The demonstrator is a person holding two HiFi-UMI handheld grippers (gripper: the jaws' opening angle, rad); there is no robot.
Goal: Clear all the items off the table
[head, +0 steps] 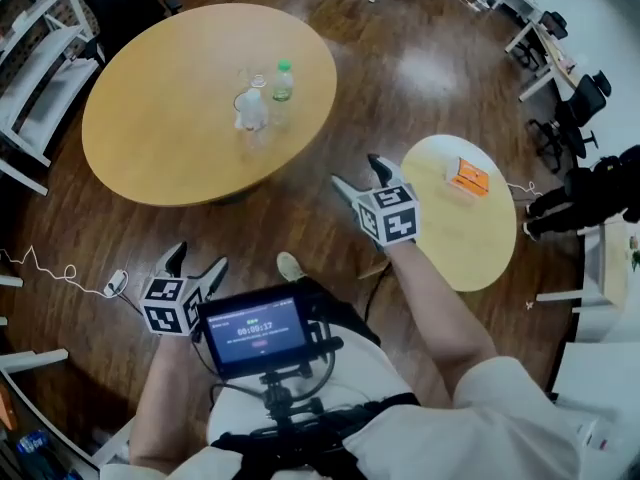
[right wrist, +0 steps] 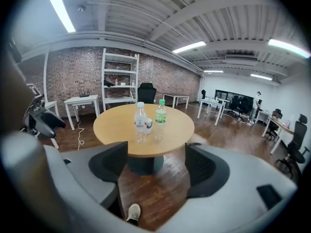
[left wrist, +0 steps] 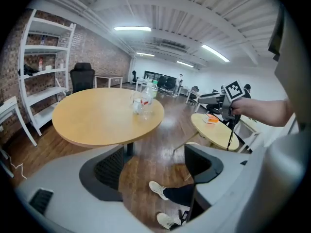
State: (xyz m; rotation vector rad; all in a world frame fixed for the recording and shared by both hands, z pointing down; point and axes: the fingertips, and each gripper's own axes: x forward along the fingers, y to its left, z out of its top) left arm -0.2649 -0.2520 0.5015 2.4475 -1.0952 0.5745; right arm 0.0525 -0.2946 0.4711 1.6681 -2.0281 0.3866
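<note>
On the big round wooden table point(head: 180, 128) stand a green-capped bottle point(head: 283, 81) and a clear white-capped bottle point(head: 252, 108), close together. Both show again in the right gripper view as the green bottle point(right wrist: 160, 116) and the clear bottle point(right wrist: 140, 121), with a small white container point(right wrist: 148, 125) between them. A small round table point(head: 470, 243) at the right carries an orange item point(head: 468, 178). My left gripper point(head: 197, 261) hangs low over the floor, open and empty. My right gripper point(head: 357, 171) is raised between the two tables, jaws open, nothing in them. Both are well short of the bottles.
White shelving point(head: 40, 63) stands left of the big table, and a cable point(head: 60, 268) lies on the wooden floor. Office chairs point(head: 580, 103) and desks are at the far right. My shoe point(head: 290, 265) is on the floor ahead, and a screen device point(head: 258, 330) sits at my chest.
</note>
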